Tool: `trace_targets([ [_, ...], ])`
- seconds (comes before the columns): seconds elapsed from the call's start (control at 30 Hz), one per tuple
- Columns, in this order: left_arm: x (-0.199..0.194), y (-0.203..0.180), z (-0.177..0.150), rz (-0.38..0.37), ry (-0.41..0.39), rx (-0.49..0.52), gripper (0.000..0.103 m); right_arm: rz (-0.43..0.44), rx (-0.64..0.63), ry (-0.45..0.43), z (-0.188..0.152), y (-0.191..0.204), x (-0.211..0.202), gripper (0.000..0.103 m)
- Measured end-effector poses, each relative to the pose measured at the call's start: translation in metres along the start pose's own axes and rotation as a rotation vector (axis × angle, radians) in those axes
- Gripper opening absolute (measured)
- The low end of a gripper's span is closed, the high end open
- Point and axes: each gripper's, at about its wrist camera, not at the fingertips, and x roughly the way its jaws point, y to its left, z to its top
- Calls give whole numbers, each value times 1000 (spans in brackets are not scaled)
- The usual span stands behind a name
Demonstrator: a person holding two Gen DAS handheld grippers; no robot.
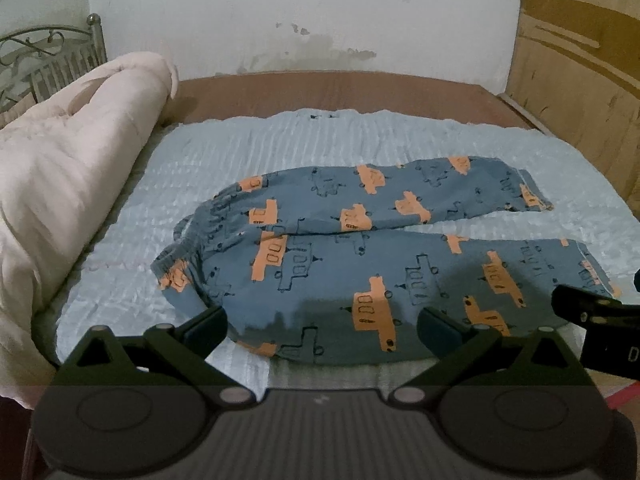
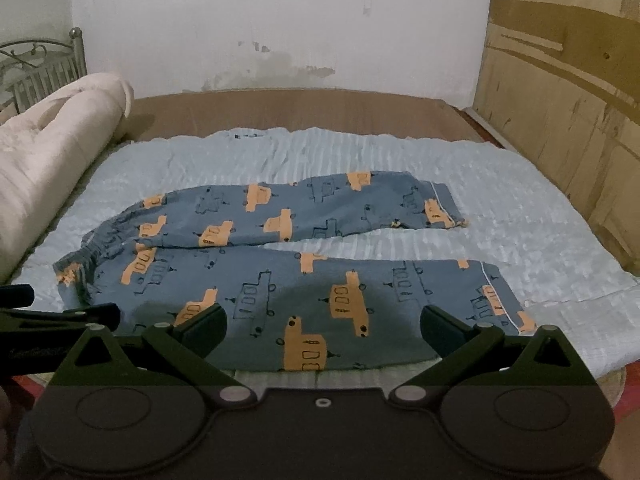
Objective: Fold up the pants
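I'm standing at the near edge of a bed whose top is covered by a pale blue ribbed sheet (image 1: 248, 160), with a strip of bare brown mattress (image 1: 328, 92) showing along the far side. The blue pants (image 1: 360, 264) with orange vehicle prints lie flat on that sheet, waistband to my left and both legs running out to the right, the far leg angled slightly away from the near one. My left gripper (image 1: 322, 326) hangs over the near edge of the near leg with its fingers spread wide and nothing between them; my right gripper (image 2: 324, 328) is likewise spread and empty, just above the same leg farther toward the cuff. A rolled cream comforter (image 1: 68, 184) lies along the left side, an ornate metal headboard (image 1: 44, 60) behind it. The back wall (image 2: 280, 24) is white and stained near the mattress line, and worn wooden panelling (image 2: 560, 92) closes the right.
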Motion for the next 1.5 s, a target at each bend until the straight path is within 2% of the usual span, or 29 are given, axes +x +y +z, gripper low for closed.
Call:
trace_targets([
  [0.2,-4,0,1,-9,-12,0,103,-2,2,-15,-2,-2,-10,102],
  [0.4,8,0,3,-15,1,2,103,-3,6,8,-2,-5,1,102],
  [0.67,58,12,6,-107,59,-41,103,12,-1,73,1,-5,45,102],
  [0.8,85,21,8,-120,90,-43,103,47,-30,64,6,-6,73,102],
  [0.9,99,32,18,-114,58,-26,103,102,-60,24,18,-8,94,102],
  [1.0,114,47,37,-98,19,13,103,161,-92,19,38,-10,123,102],
  [1.13,144,63,67,-45,-32,143,103,253,-170,14,69,-6,157,102],
  [1.2,161,72,82,-47,-43,196,103,317,-226,-2,87,-2,174,102],
  [1.33,205,91,113,-56,-7,269,102,374,-381,2,117,13,211,101],
  [1.4,231,103,126,-65,17,285,97,405,-481,1,131,24,233,98],
  [1.5,269,123,141,-120,30,299,92,487,-553,1,149,29,261,95],
])
